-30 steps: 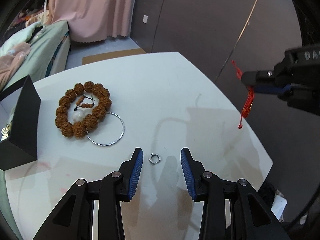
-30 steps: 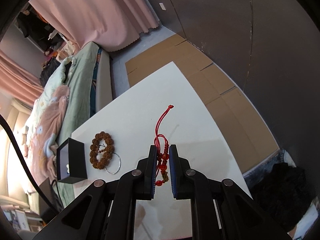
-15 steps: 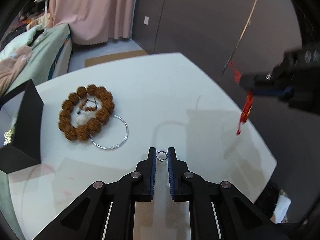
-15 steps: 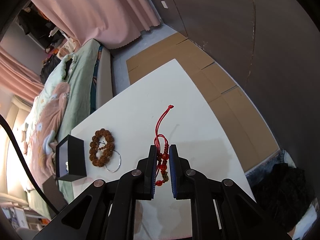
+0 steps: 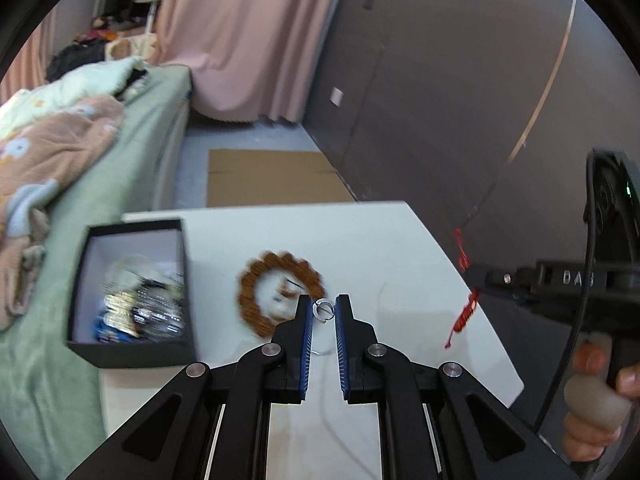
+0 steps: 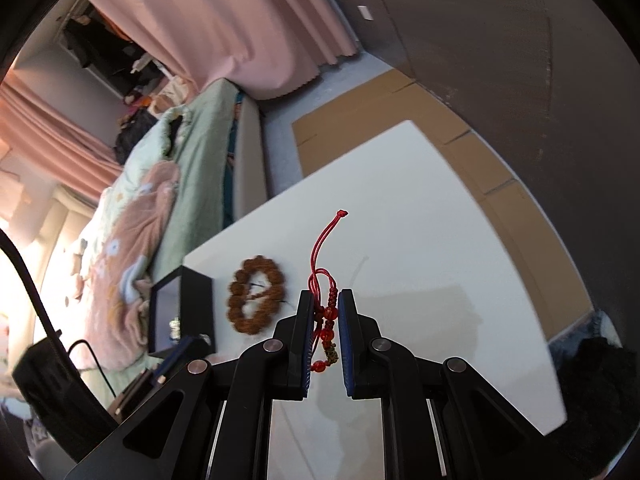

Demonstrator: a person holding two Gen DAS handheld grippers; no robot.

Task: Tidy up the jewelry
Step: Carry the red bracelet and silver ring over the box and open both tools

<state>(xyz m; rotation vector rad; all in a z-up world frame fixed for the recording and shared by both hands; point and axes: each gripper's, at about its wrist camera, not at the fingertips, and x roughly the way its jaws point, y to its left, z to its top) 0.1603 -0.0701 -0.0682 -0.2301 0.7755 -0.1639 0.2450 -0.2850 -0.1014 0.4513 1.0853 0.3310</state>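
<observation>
My left gripper (image 5: 323,309) is shut on a small silver ring (image 5: 323,308) and holds it above the white table (image 5: 360,236). Below it lies a brown bead bracelet (image 5: 256,280), also in the right wrist view (image 6: 256,296). An open black jewelry box (image 5: 132,292) with several pieces inside stands at the table's left edge. My right gripper (image 6: 325,312) is shut on a red cord bracelet (image 6: 326,312) with red beads, held high over the table. That bracelet also hangs at the right of the left wrist view (image 5: 464,316).
A bed with green and peach bedding (image 5: 60,152) lies left of the table. Cardboard sheets (image 5: 272,176) cover the floor beyond it. A dark wall (image 5: 460,100) and pink curtain (image 5: 248,40) stand behind. The table's right edge (image 5: 500,340) is near my right gripper.
My left gripper shut on the silver ring, lifted it off the table and swung left, bringing the box's inside into view. My right gripper kept its hold on the red bracelet.
</observation>
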